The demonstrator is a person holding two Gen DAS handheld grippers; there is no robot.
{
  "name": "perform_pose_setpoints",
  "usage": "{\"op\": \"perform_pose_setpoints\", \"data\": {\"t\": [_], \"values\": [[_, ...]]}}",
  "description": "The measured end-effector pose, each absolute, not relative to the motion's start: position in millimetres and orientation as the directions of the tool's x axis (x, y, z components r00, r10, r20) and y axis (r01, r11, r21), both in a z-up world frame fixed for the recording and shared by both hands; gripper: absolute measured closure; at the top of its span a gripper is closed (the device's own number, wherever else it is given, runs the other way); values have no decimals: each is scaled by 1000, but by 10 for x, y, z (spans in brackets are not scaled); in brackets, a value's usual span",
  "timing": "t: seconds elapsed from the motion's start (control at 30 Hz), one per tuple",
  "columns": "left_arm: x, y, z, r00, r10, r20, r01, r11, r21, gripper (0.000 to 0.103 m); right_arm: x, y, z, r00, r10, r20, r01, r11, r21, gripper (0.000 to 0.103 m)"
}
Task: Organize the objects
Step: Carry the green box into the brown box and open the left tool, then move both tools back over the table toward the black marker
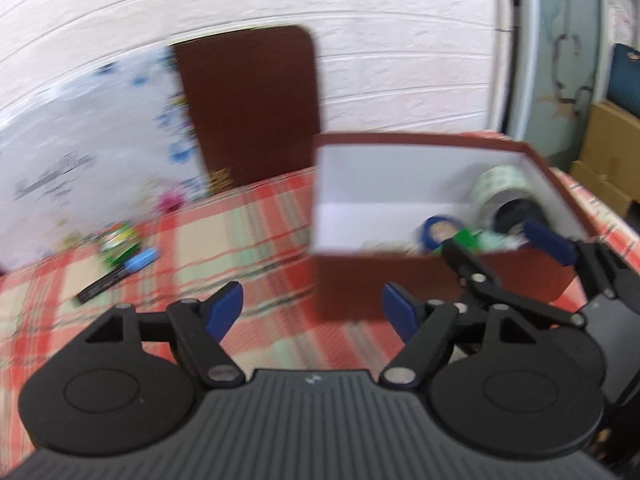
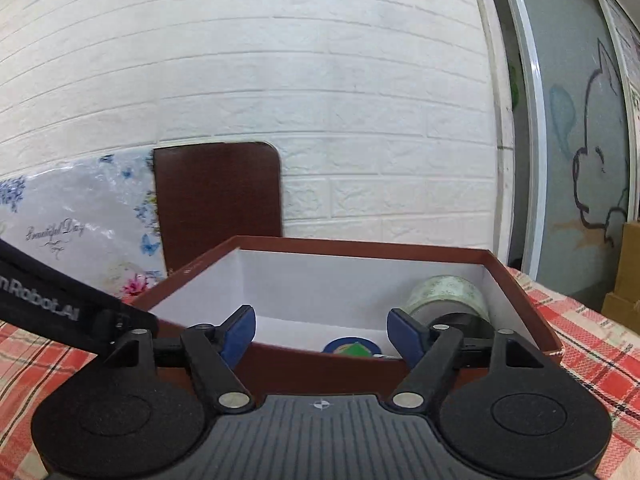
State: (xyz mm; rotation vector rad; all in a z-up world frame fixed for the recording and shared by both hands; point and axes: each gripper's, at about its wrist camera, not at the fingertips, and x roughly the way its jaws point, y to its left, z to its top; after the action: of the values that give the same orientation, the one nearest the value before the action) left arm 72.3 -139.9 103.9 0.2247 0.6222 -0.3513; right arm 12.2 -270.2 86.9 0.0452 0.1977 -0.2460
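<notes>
Only leftward: marker (image 1: 116,276) on tablecloth (image 1: 260,232).

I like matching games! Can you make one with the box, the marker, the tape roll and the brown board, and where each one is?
Things:
1. box
2. marker
3. tape roll
4. brown board

Places:
A. leaning on the wall
B. inside the box
C. lying on the checked cloth, left of the box
D. standing open on the cloth

Pairs: 1-D, 2-C, 3-B, 4-A
</notes>
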Motion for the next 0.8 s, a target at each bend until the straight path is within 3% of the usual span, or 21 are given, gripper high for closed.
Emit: {"op": "perform_pose_setpoints", "data": {"t": [0.2, 0.47, 0.8], "values": [[551, -749, 872, 739, -180, -649, 270, 962, 41, 24, -41, -2203, 836, 969, -136, -205, 133, 991, -29, 25], [505, 16, 605, 713, -45, -700, 76, 997, 13, 22, -21, -1640, 692, 944, 33, -329, -43, 999, -24, 25], [225, 558, 348, 650, -52, -758, 4, 998, -66, 21, 15, -1136, 546, 890, 116, -440, -152, 987, -48, 25]]}}
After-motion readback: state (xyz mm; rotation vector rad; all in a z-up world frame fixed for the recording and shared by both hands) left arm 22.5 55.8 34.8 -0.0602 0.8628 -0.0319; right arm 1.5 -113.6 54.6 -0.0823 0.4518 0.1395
